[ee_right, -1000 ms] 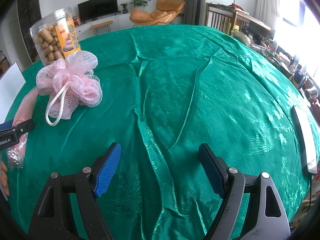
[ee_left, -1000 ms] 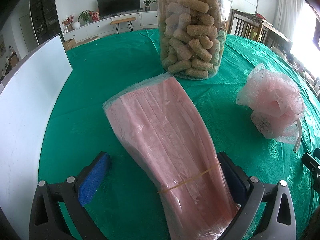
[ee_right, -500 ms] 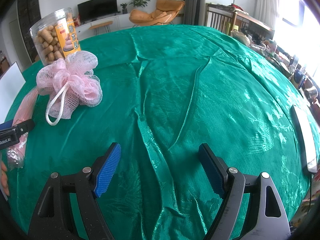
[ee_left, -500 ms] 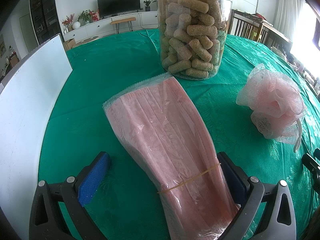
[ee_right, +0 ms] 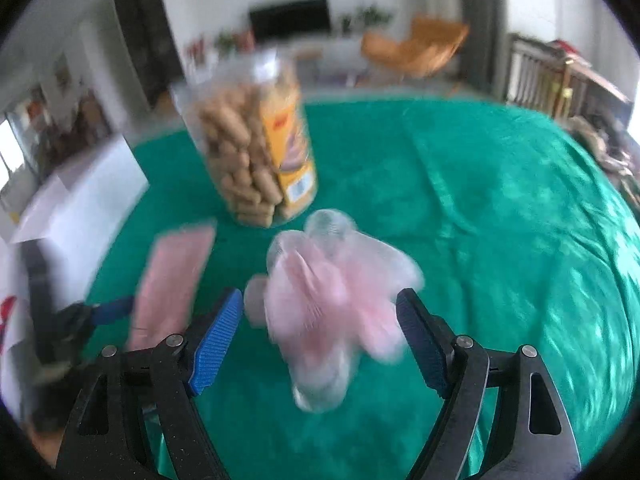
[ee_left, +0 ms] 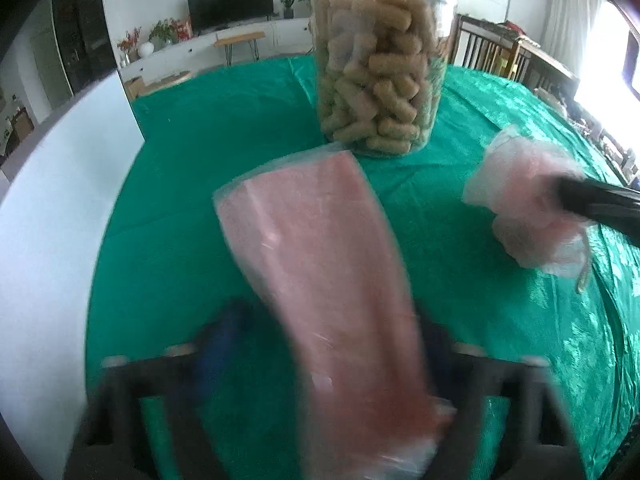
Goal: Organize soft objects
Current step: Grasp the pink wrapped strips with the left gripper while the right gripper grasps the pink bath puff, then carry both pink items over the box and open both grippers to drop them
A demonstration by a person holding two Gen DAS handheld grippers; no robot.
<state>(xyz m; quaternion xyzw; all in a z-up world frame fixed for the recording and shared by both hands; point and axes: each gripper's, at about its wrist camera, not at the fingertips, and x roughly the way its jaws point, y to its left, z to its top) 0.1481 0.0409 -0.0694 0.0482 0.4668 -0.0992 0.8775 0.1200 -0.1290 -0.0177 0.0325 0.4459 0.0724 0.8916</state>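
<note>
A pink pack of face masks (ee_left: 332, 280) in clear plastic lies on the green tablecloth, its near end between the blurred fingers of my left gripper (ee_left: 332, 344), which have closed in around it. The pack also shows in the right wrist view (ee_right: 172, 280). A pink mesh bath pouf (ee_right: 332, 296) sits between the open fingers of my right gripper (ee_right: 320, 336). In the left wrist view the pouf (ee_left: 528, 208) has the right gripper's black finger (ee_left: 600, 204) against it.
A clear jar of brown snack sticks (ee_left: 380, 68) stands behind the mask pack; it also shows in the right wrist view (ee_right: 252, 148). A white box (ee_left: 52, 208) stands along the left table edge. Green cloth (ee_right: 500, 220) stretches to the right.
My right gripper has swung left across the table to straddle the pouf. My left gripper's fingers have closed inward on the mask pack; both views are motion-blurred.
</note>
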